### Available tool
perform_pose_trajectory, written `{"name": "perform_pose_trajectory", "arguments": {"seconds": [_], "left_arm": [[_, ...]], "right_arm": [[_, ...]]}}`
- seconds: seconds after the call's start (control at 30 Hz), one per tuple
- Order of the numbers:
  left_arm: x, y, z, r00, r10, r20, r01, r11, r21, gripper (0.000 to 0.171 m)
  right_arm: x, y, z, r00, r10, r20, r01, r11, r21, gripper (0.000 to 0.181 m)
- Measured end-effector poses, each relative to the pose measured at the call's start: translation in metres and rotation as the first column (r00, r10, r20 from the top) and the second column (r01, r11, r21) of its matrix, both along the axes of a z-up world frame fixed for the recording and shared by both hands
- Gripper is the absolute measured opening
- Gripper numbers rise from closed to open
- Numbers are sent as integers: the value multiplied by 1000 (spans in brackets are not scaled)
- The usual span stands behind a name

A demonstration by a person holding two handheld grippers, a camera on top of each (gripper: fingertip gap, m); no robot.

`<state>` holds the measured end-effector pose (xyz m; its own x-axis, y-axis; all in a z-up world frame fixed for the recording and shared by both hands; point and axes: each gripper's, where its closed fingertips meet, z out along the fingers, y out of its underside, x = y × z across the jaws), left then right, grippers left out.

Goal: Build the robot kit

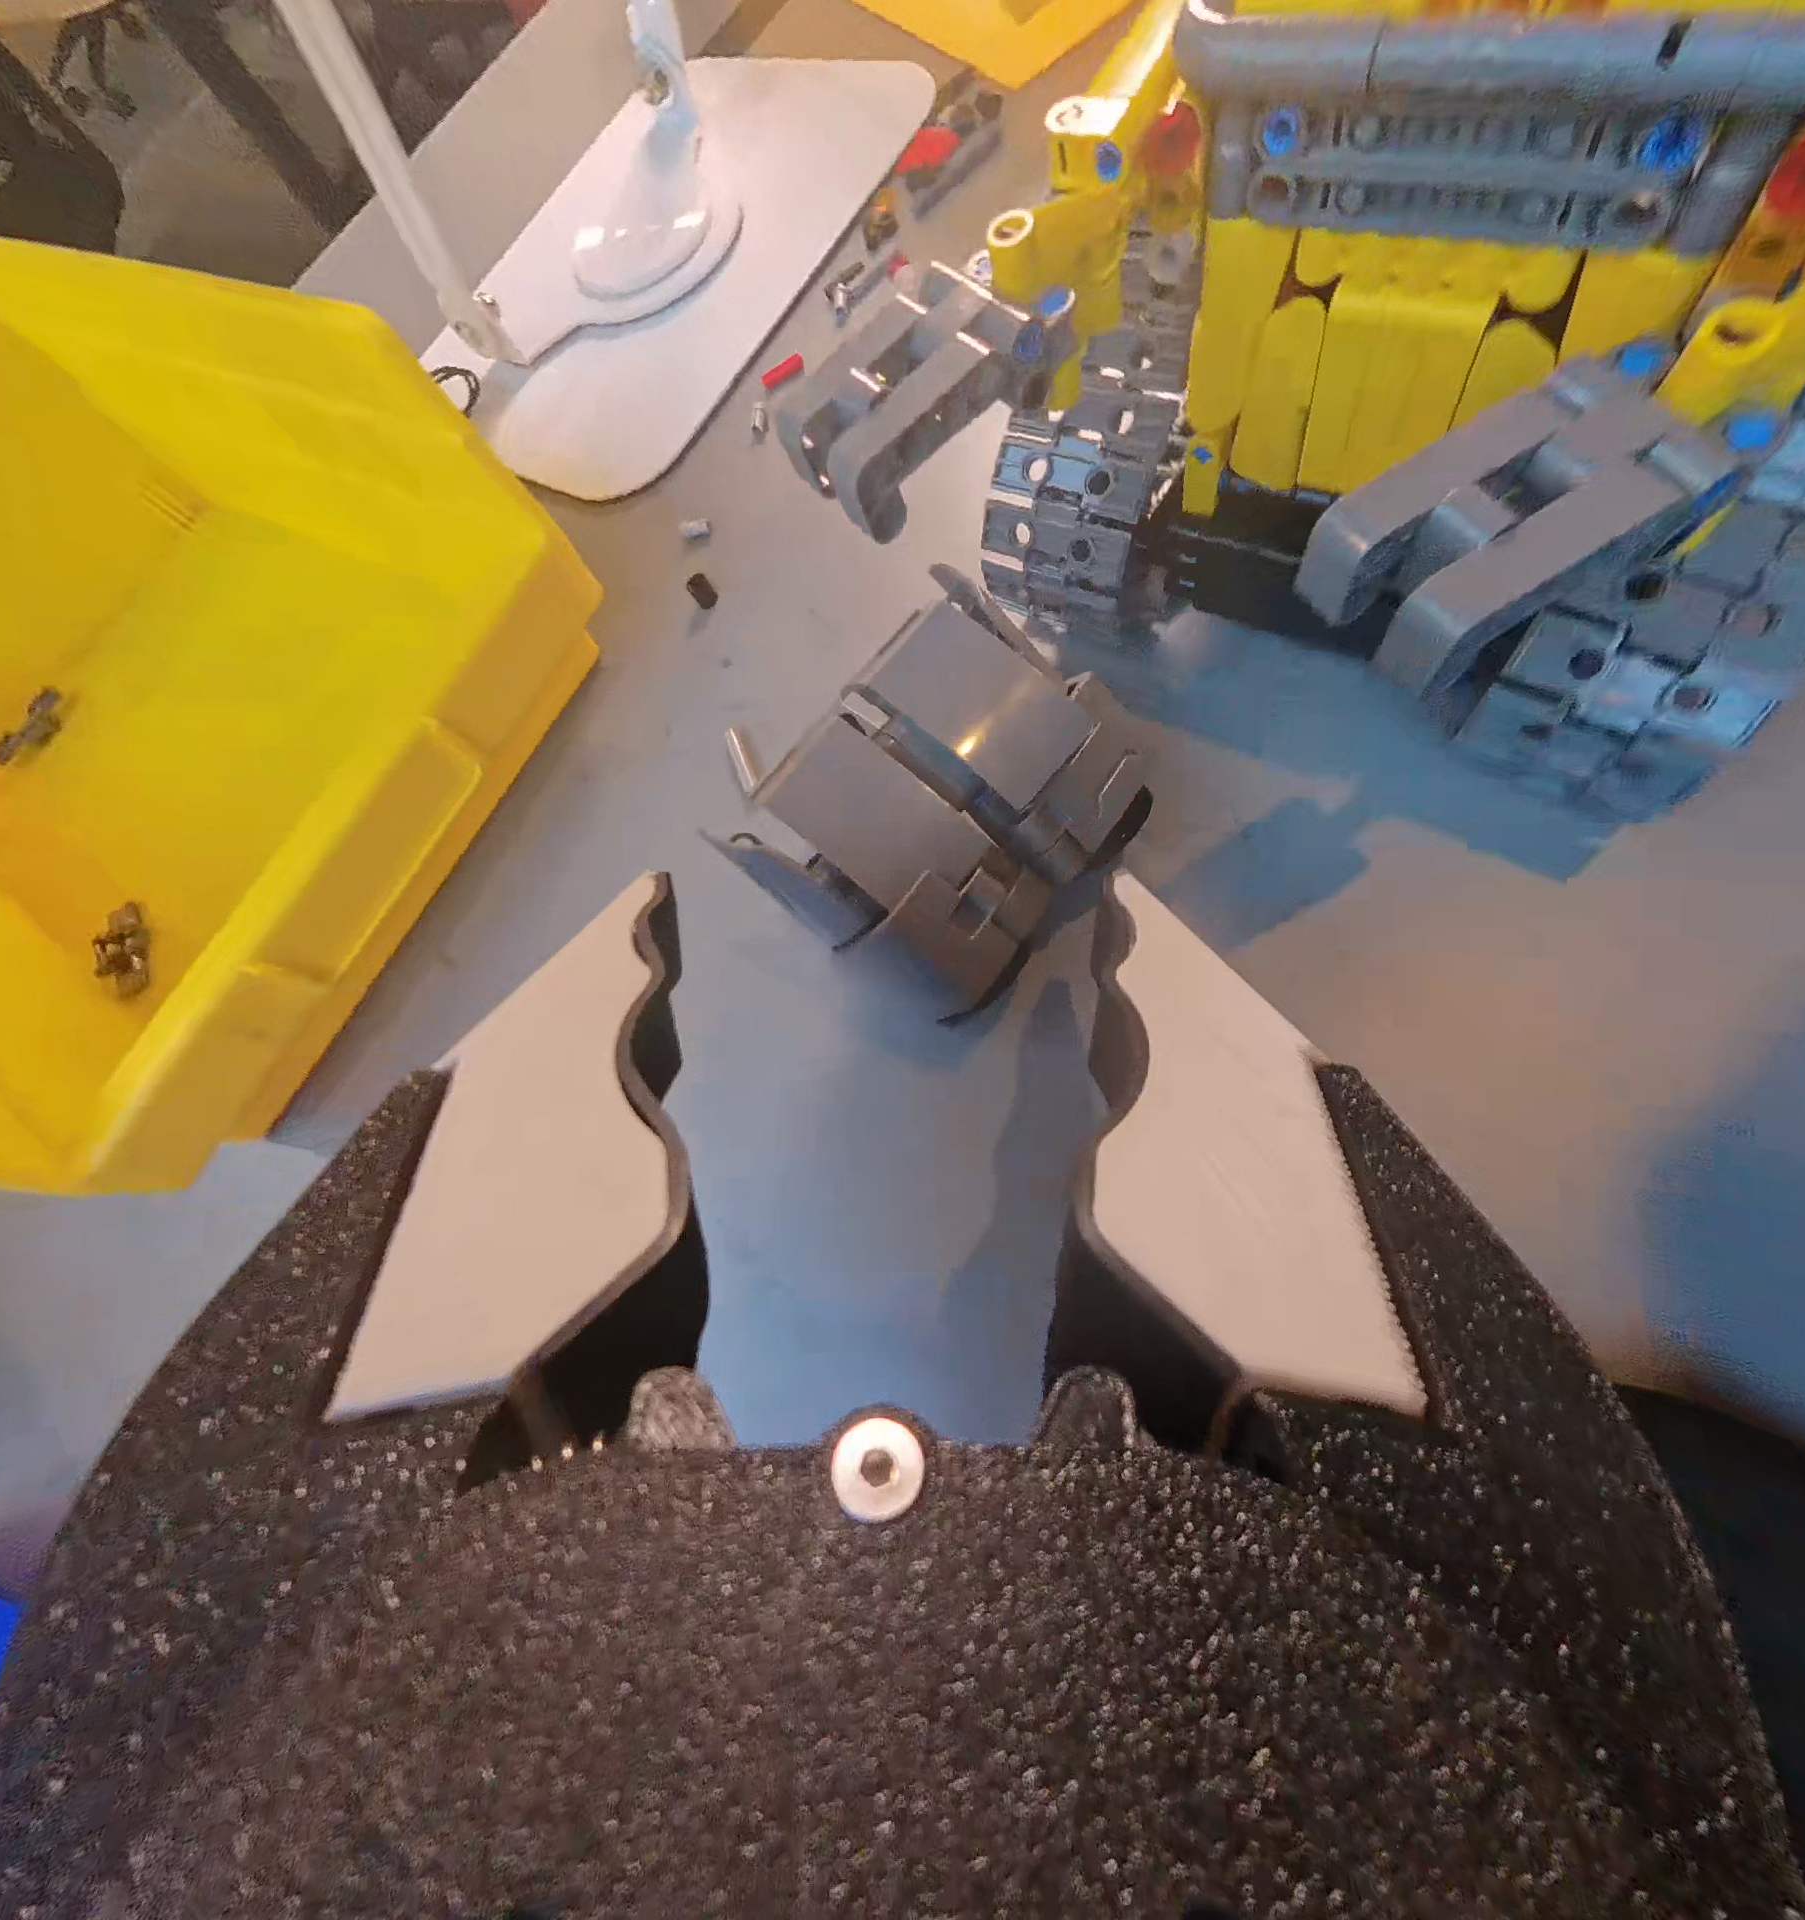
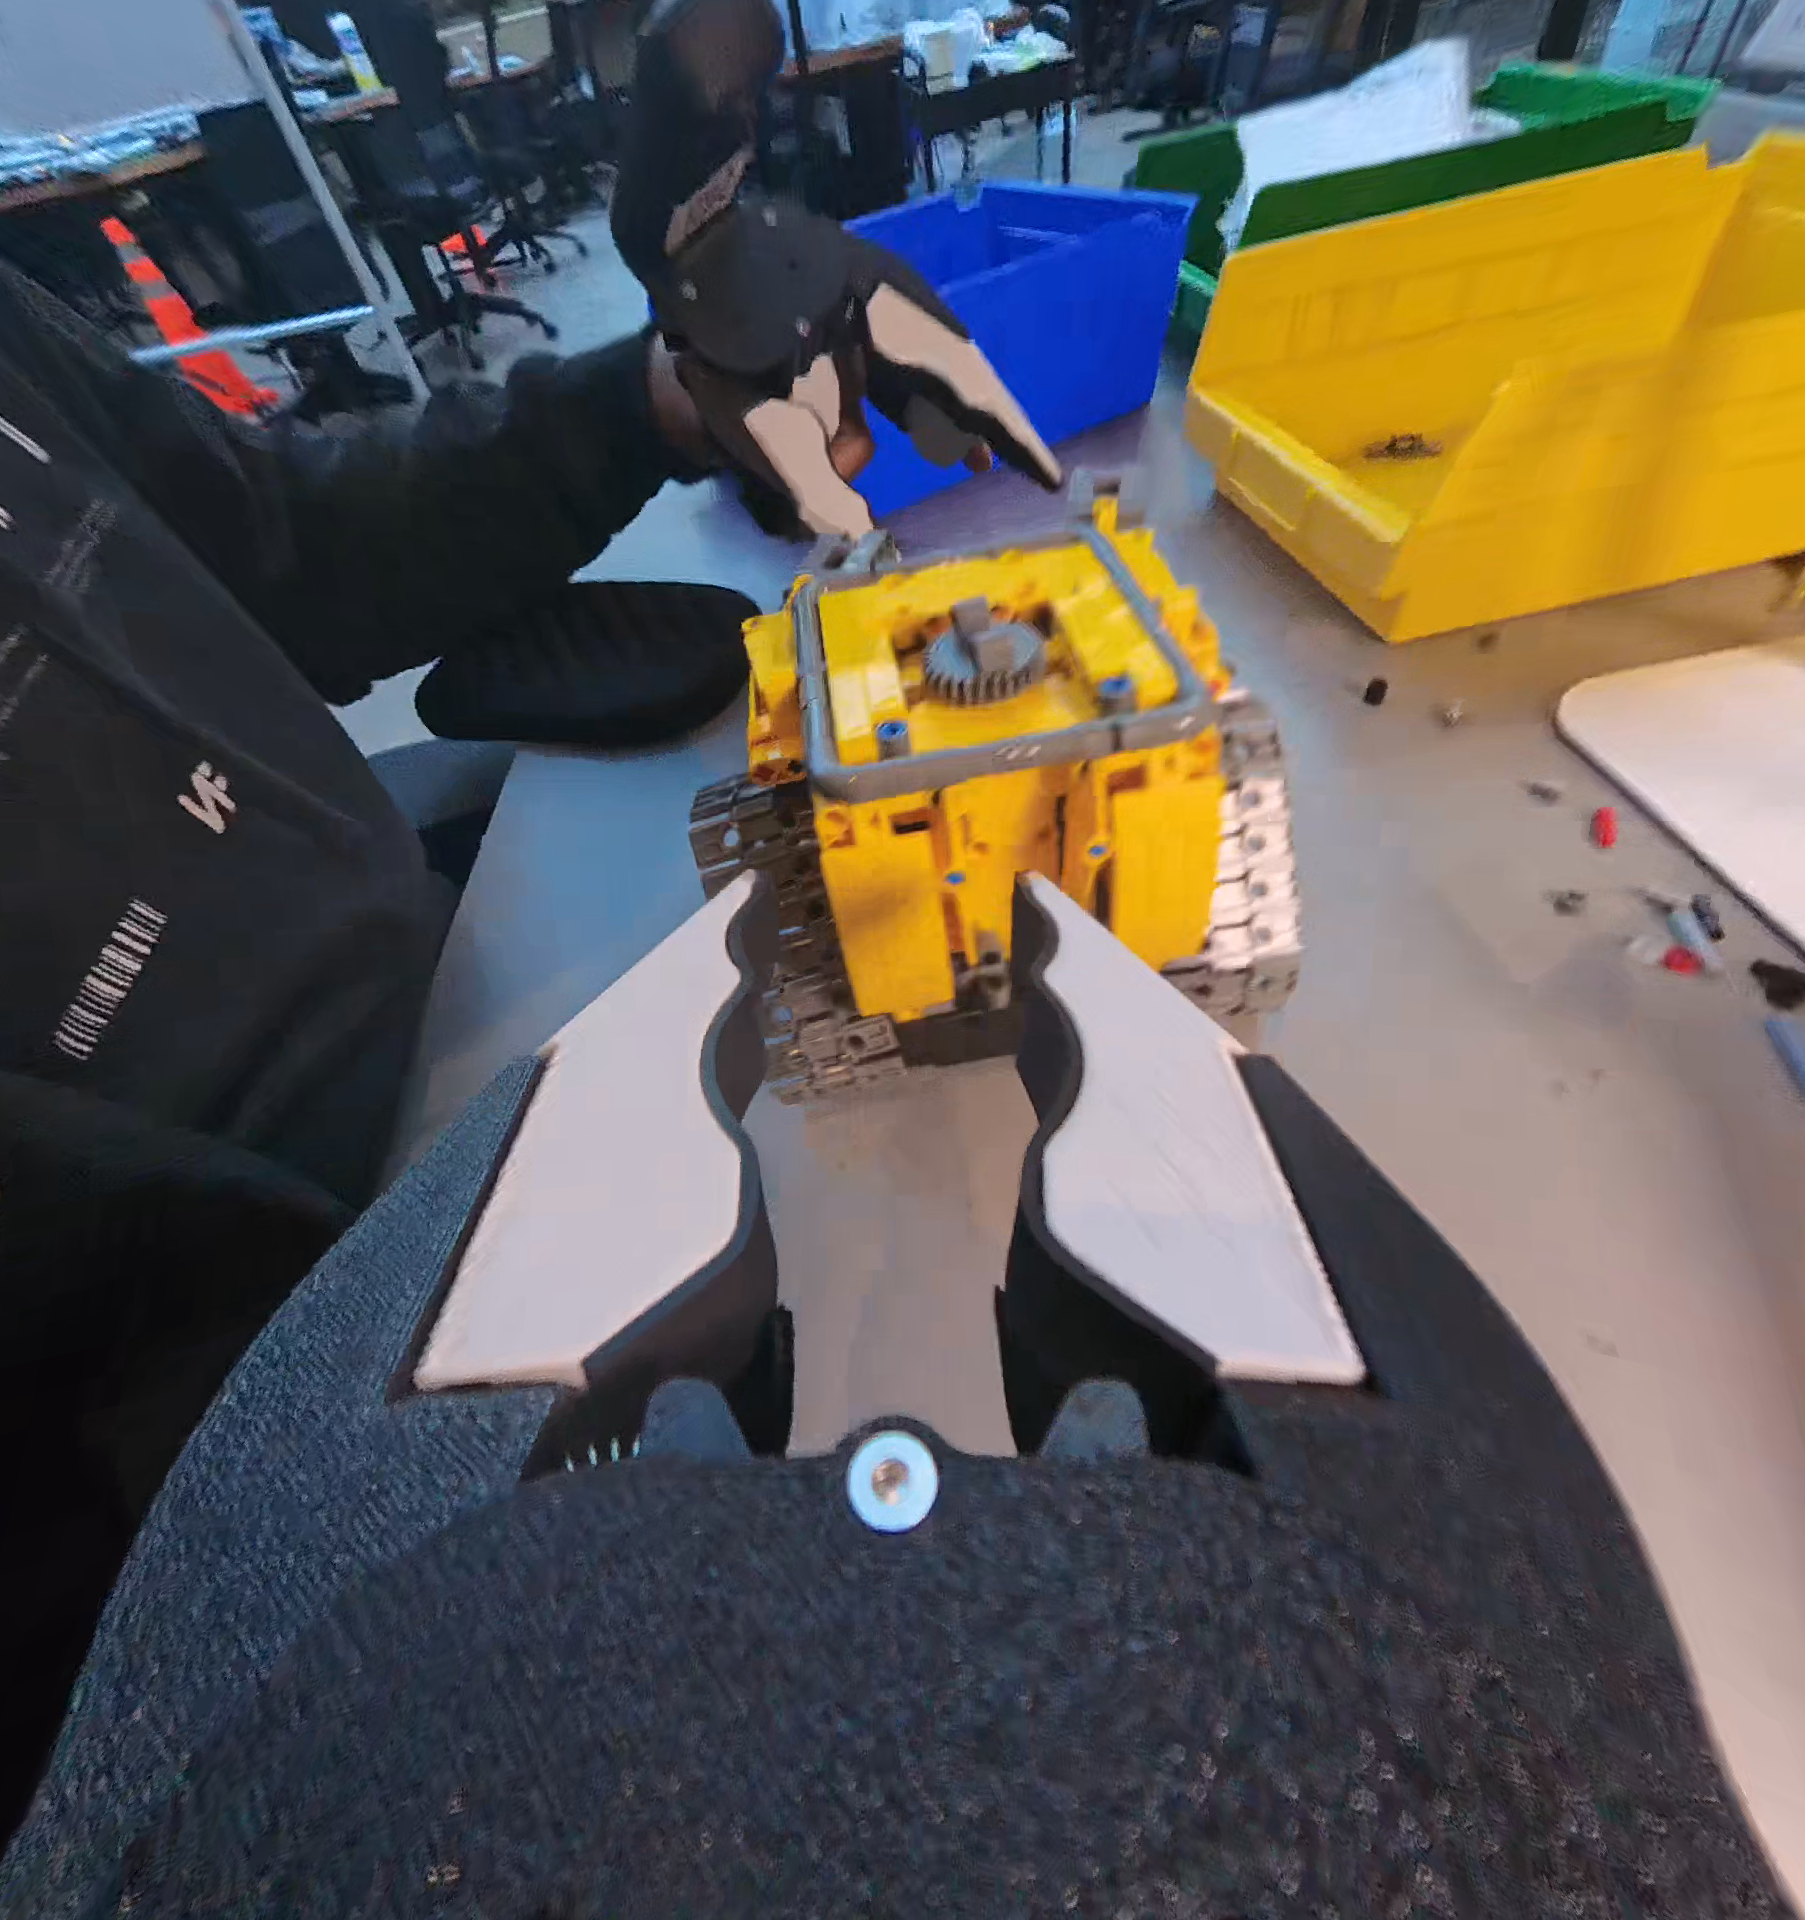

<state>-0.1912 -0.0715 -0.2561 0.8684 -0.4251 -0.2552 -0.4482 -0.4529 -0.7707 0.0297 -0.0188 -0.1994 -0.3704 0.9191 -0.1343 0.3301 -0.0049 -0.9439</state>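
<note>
A yellow and grey brick-built robot model [image 1: 1397, 343] on grey tracks stands on the grey table, also in the right wrist view [image 2: 991, 790], with a grey gear on its top. A loose grey block assembly [image 1: 939, 810] lies on the table just ahead of my left gripper [image 1: 893, 904], which is open and empty, its right fingertip close beside the assembly. My right gripper [image 2: 882, 899] is open and empty, its fingertips flanking the model's near face without clearly touching. The left gripper also shows in the right wrist view [image 2: 955, 499], beyond the model.
A yellow bin [image 1: 181, 707] with small dark parts stands at left, also in the right wrist view [image 2: 1500, 416]. Blue [image 2: 1033, 301] and green [image 2: 1417, 177] bins stand behind. A white lamp base [image 1: 690, 270] lies on the table. Small loose parts [image 2: 1667, 925] are scattered. A person's dark sleeve [image 2: 462, 488] is at left. The gap from one gripper's tips to the other's is roughly 25 centimeters.
</note>
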Motion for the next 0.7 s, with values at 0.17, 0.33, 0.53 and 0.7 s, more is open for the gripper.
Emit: {"name": "perform_pose_trajectory", "arguments": {"seconds": [0.17, 0.33, 0.53, 0.7], "left_arm": [[8, 10, -8, 982, 82, 171, -78, 996, -34, 91], [12, 20, -15, 966, 119, 227, -113, 993, -39, 95], [16, 18, -34, 980, 104, 171, -94, 994, -63, 93], [19, 20, -35, 986, 93, 137, -86, 995, -51, 94]], "right_arm": [[-59, 98, 33, 940, -339, -30, 340, 937, 81, 23], [-141, 149, -54, 856, -458, 238, 407, 883, 235, 25], [-171, 167, -98, 789, -484, 379, 396, 872, 289, 21], [-176, 173, -109, 767, -489, 416, 376, 867, 326, 4]]}}
